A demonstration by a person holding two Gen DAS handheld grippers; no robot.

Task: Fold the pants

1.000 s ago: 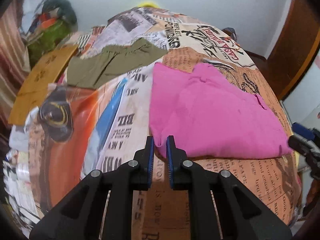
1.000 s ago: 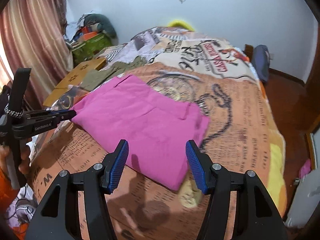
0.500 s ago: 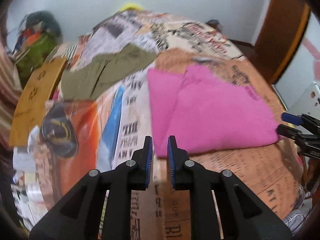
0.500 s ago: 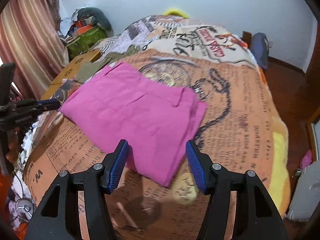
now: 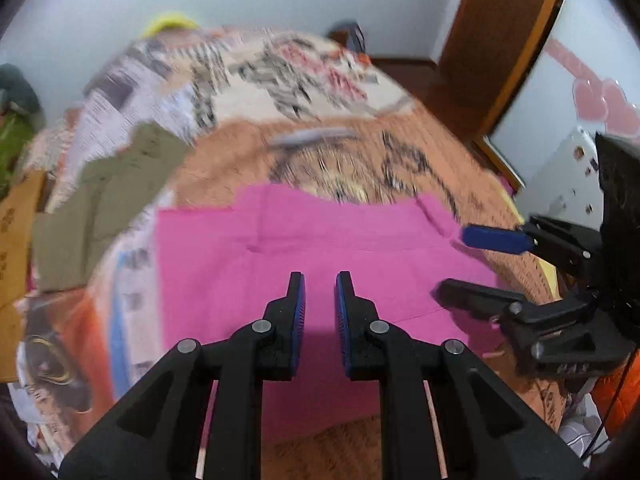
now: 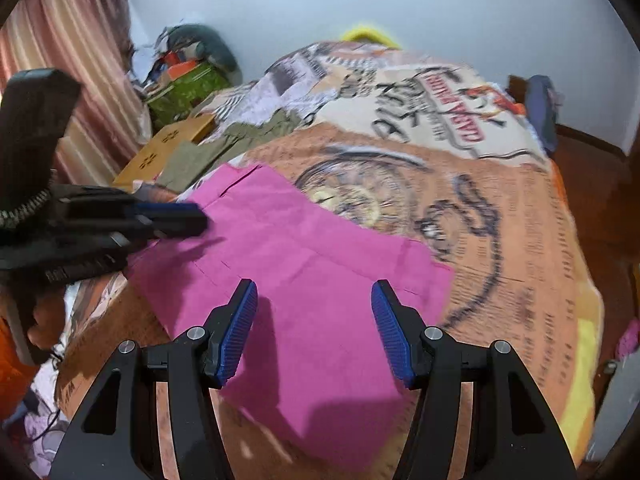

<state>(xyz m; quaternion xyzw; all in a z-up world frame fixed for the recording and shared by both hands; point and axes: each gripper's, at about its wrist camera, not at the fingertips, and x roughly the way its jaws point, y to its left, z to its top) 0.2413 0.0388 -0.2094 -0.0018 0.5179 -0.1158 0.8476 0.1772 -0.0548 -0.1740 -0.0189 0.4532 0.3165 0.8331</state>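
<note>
Pink folded pants [image 6: 304,280] flat on the bedspread [image 6: 500,208], left tongs [image 5: 320,300] nearly together, right tongs [image 6: 314,320] wide apart above its near edge.

Pink pants [image 5: 320,248] lay folded flat on a bed covered by a newspaper-print blanket [image 5: 400,152]. The left gripper [image 5: 320,300] hovered over the pants' near half, its blue-padded jaws a narrow gap apart and holding nothing. At right, the right gripper [image 5: 460,264] reached in with jaws spread wide over the pants' edge. Olive-green clothing [image 5: 108,196] lay well apart at left.
</note>
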